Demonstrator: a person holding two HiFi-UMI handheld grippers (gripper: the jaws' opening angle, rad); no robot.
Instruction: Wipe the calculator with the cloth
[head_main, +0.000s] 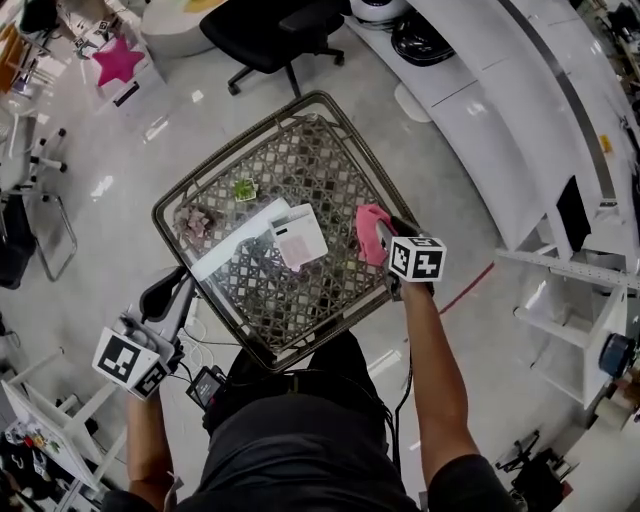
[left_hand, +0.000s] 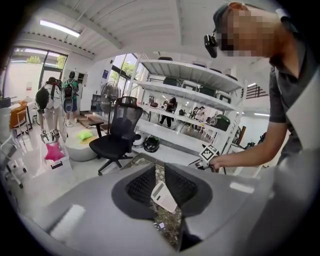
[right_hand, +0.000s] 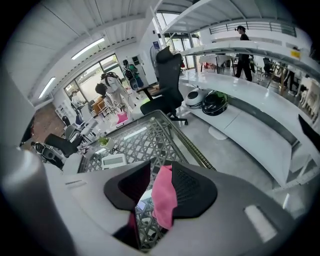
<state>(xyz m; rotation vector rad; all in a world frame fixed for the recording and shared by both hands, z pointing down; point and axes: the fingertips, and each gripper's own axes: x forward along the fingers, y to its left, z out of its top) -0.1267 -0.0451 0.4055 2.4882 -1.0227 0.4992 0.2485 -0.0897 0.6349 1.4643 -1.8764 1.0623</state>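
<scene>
1. Head view: the right gripper (head_main: 386, 240) reaches over the near right edge of the lattice table (head_main: 310, 160). The pink cloth (head_main: 368, 228) is bunched at its fingertips. The white calculator (head_main: 300, 237) lies flat near the table's middle, a short way beyond those fingertips on the cloth's far side, and well apart from the left gripper (head_main: 168, 292). The left gripper is off the table's near left edge.

2. Left gripper view: the left gripper (left_hand: 159, 172) has its fingers only a narrow gap apart, and they hold nothing. The calculator (left_hand: 164, 196) shows through that gap, out ahead on the table and not touched.

3. Right gripper view: the right gripper (right_hand: 160, 170) has its fingers clearly apart. The pink cloth (right_hand: 164, 197) hangs between them, lying against the right finger (right_hand: 192, 190), with open space between it and the left finger (right_hand: 131, 187), so it is not pinched. The calculator (right_hand: 114, 161) sits ahead and to the left of the left finger, and a small potted plant (right_hand: 103, 141) stands farther off.
</scene>
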